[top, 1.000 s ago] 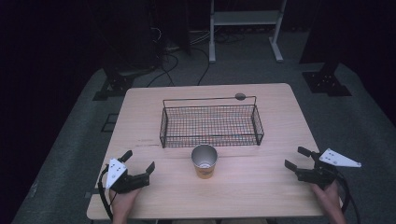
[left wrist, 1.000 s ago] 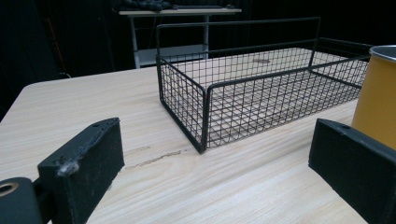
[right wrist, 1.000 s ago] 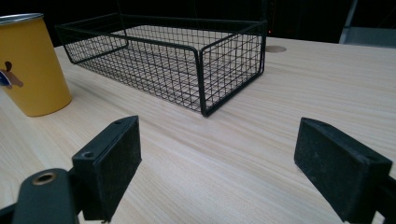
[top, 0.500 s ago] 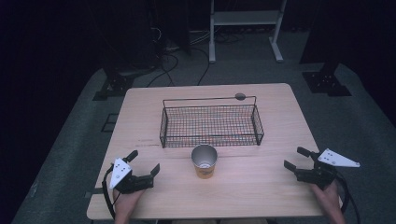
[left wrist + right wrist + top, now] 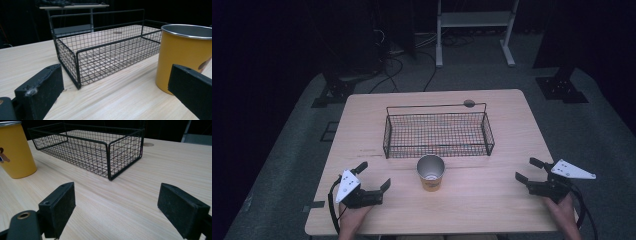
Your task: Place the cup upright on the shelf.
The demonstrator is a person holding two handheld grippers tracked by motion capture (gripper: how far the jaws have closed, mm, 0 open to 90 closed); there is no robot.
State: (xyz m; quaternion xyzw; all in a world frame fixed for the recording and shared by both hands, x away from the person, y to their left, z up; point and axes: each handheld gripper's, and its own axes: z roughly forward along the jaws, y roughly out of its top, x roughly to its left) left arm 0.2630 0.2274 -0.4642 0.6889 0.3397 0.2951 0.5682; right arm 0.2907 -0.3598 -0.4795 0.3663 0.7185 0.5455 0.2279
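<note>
Black pads of the left gripper (image 5: 373,176) have just been opening and now stand wide with nothing between them. Ahead of its right finger, apart from it, stands the yellow cup (image 5: 431,173) on the table (image 5: 492,200), just in front of the wire basket (image 5: 438,134). Closing off-centre from here would likely knock the tall cup over or shove it against the basket's near wall; a pinch on the rim could let it slip. Farther right, the right gripper (image 5: 529,170) rests open and empty, well apart from the cup.
</note>
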